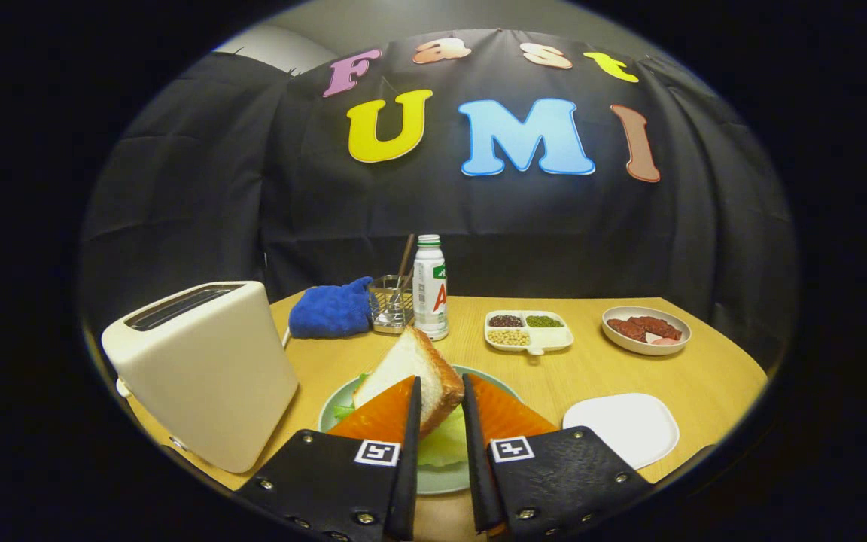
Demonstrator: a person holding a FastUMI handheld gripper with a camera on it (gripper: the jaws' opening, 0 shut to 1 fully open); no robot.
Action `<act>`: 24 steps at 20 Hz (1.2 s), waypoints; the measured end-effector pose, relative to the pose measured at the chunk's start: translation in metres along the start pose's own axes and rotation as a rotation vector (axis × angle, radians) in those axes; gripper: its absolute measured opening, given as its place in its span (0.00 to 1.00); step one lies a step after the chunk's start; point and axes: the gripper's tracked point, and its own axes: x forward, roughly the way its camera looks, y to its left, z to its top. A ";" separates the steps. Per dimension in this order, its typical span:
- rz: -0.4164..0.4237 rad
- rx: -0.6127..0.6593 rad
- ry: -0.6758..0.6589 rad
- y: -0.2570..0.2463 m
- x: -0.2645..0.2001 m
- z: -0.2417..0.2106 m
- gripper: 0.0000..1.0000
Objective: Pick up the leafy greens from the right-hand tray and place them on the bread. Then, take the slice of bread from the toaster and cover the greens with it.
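- The tongs (441, 410) are seen closed on a tilted slice of white bread with a brown crust (411, 376); both fingers appear to press its sides, the slice standing on a corner between them.
- Under the slice, pale green leafy greens (442, 446) are seen lying on a round light-green plate (433, 482), directly below the fingers. Whether another slice lies beneath the greens cannot be told.
- The step in hand is judged to be the covering of the greens with the held slice.
- The next move is judged to call for the slice to be levelled flat over the greens, lowered until it rests, and only then released.
- To the left, just beside the plate, a cream-coloured box-shaped toaster (204, 369) is seen on the wooden counter (591, 373); its slots look dark.
- To the right of the plate, a white square tray (622, 429) is seen bare.
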 end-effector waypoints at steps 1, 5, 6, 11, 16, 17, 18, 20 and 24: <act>-0.007 0.001 -0.007 -0.002 0.000 0.001 0.30; -0.016 0.013 -0.025 -0.017 -0.003 0.007 0.36; -0.019 0.021 -0.034 -0.021 -0.005 0.010 0.39; -0.019 0.017 -0.108 -0.051 -0.025 0.032 0.42; -0.012 0.020 -0.113 -0.086 -0.040 0.033 0.42; -0.011 0.020 -0.115 -0.094 -0.044 0.034 0.42; -0.013 0.014 -0.120 -0.105 -0.045 0.036 0.42; -0.037 0.018 -0.146 -0.129 -0.054 0.042 0.42; -0.028 0.031 -0.160 -0.168 -0.069 0.042 0.42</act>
